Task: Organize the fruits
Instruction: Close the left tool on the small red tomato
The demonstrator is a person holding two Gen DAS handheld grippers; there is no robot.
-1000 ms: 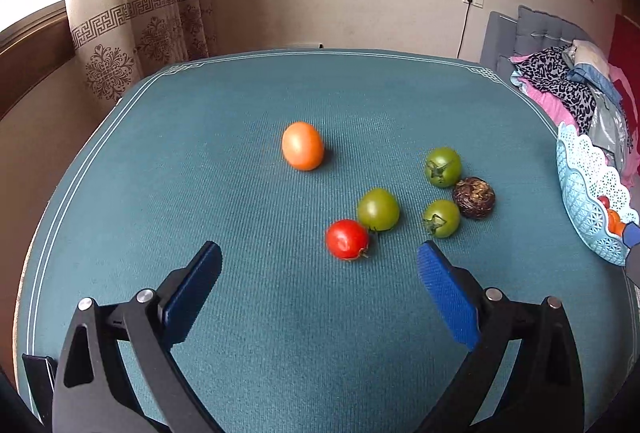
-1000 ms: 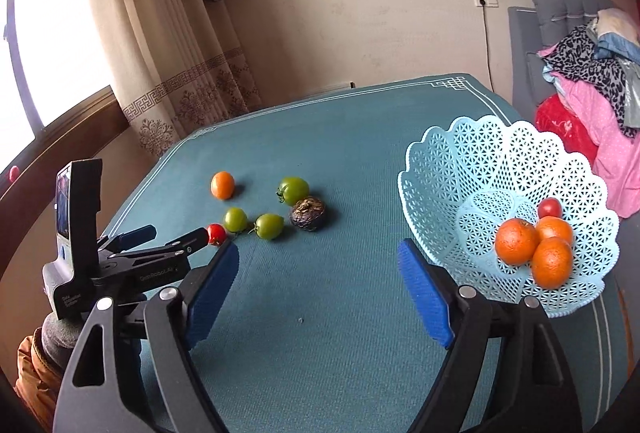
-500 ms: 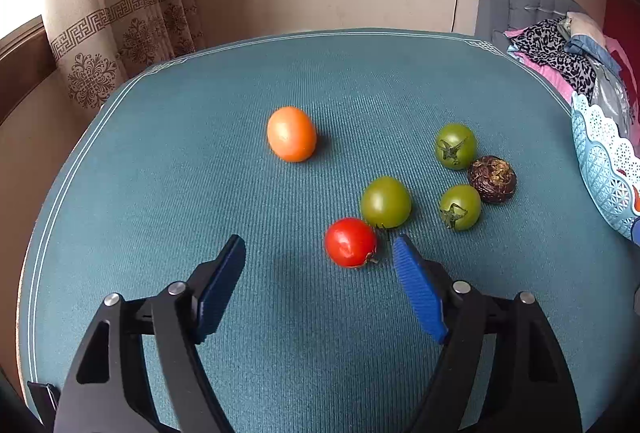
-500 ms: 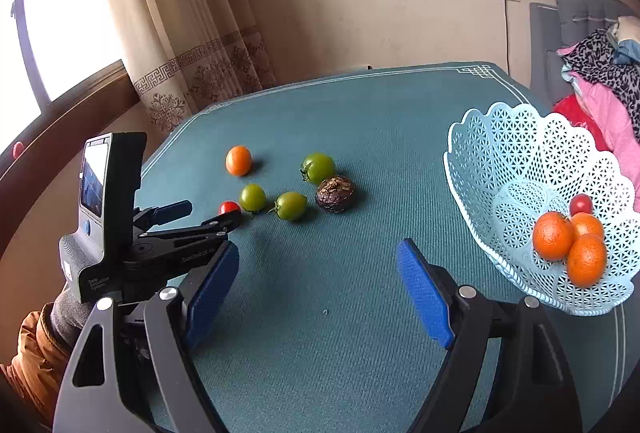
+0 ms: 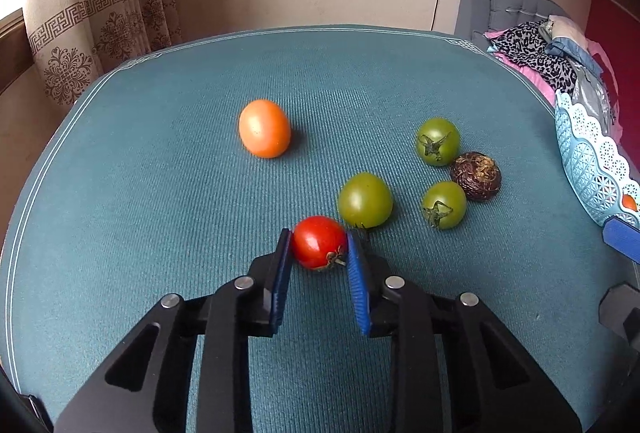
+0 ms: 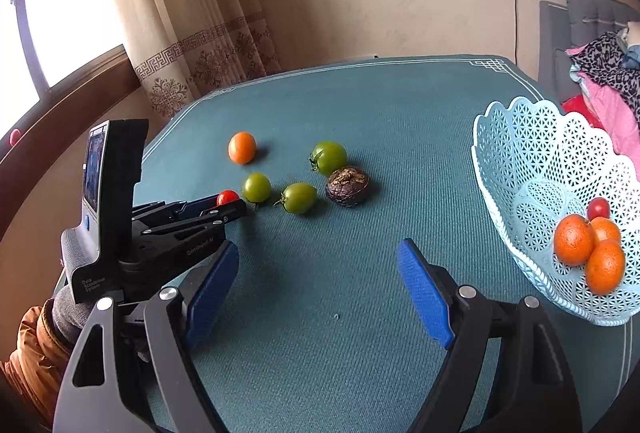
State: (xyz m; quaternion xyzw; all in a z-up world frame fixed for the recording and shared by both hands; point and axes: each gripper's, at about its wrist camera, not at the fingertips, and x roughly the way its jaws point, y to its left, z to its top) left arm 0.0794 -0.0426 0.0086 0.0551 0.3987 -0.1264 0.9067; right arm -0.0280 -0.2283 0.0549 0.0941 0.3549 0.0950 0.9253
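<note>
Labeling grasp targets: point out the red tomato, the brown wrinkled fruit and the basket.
red tomato [image 5: 316,239], left wrist view, its glossy upper face
brown wrinkled fruit [image 6: 347,187], right wrist view, its middle
basket [image 6: 516,153], right wrist view, its lattice wall

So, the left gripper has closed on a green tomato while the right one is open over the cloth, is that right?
Not quite: the left gripper is shut on the red tomato, not a green one, as the left wrist view shows. The right gripper is open over the cloth.
</note>
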